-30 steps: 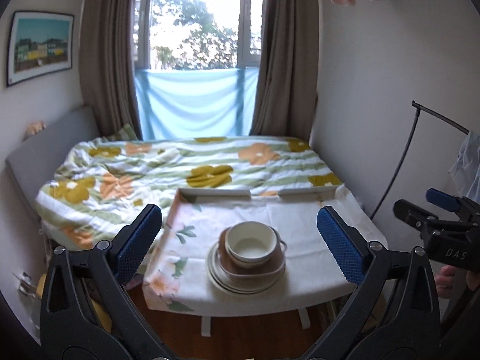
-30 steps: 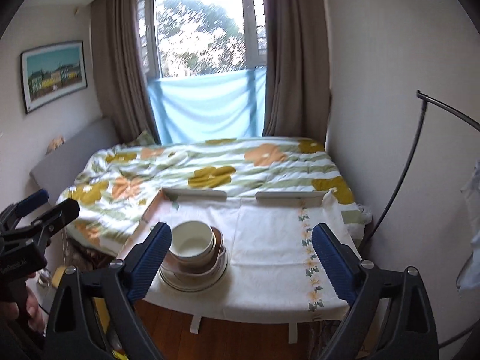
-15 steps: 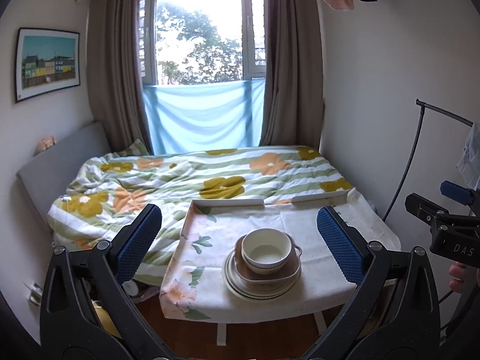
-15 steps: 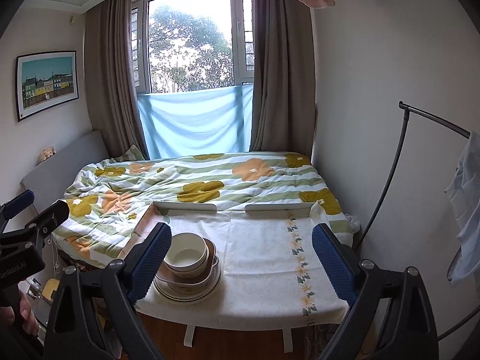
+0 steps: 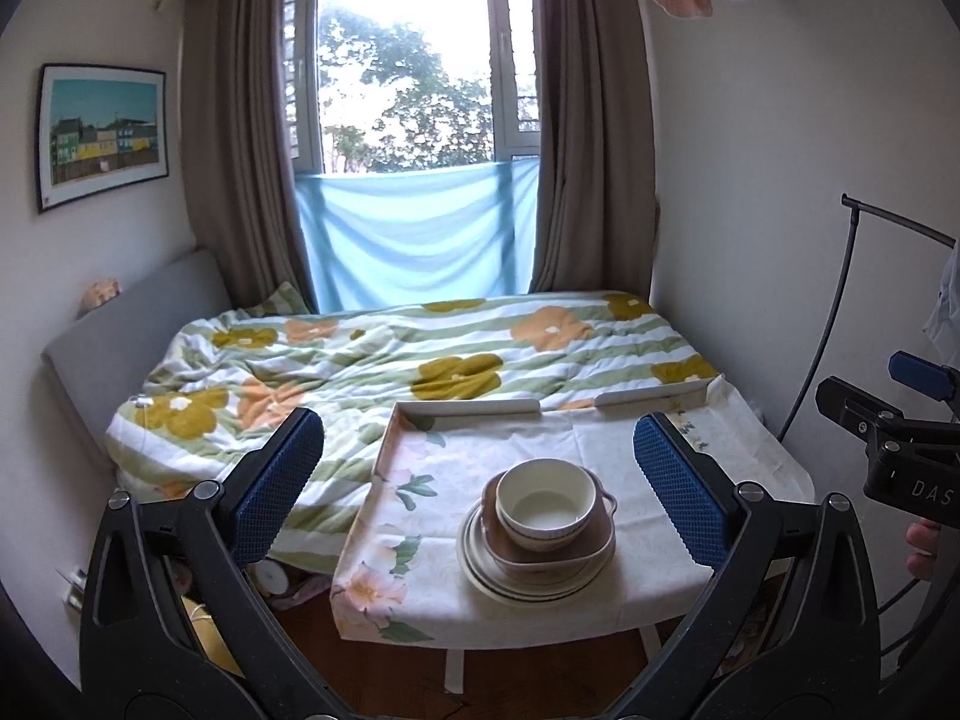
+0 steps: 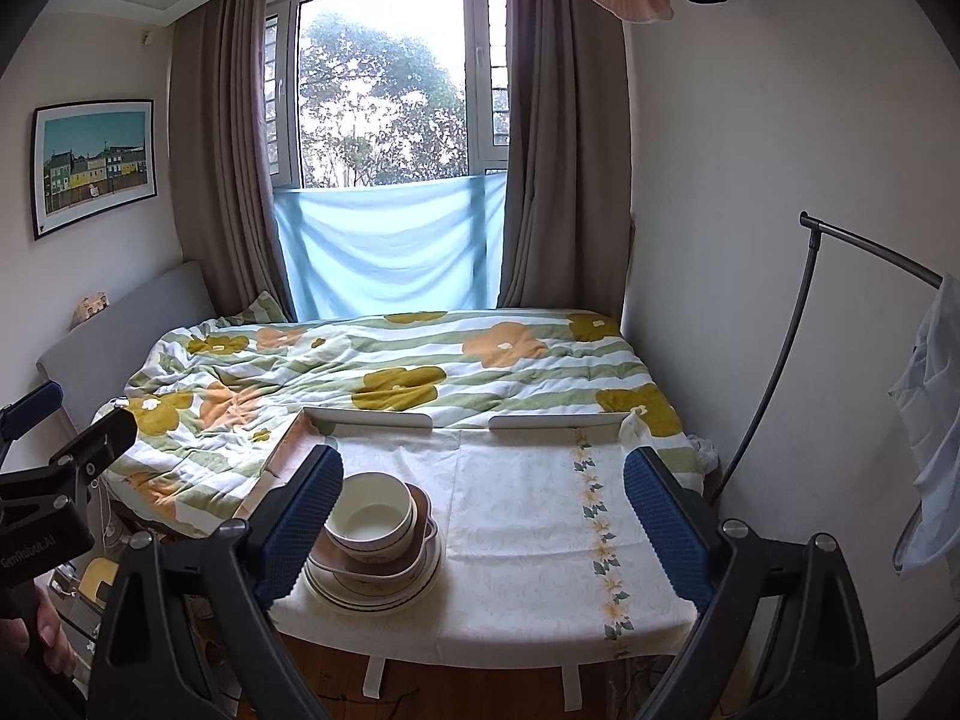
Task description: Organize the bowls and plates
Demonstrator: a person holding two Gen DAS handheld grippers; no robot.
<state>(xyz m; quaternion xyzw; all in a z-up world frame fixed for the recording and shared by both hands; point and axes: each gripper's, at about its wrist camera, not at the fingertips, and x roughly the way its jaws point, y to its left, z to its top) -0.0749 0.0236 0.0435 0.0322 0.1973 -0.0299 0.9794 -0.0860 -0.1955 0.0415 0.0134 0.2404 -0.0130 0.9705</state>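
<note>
Left wrist | left gripper (image 5: 479, 483) released | right gripper (image 6: 483, 507) released | bowl (image 5: 549, 504) atop plates (image 5: 528, 585), lower centre, table (image 5: 600, 432)

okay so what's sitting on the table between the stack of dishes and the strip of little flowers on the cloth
Nothing. In the right wrist view, the tablecloth between the stack of dishes and the flower strip is bare.

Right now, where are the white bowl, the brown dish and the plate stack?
white bowl (image 5: 546, 507), left wrist view, inner floor.
brown dish (image 5: 591, 546), left wrist view, right rim.
plate stack (image 6: 336, 591), right wrist view, front-left rim.
</note>
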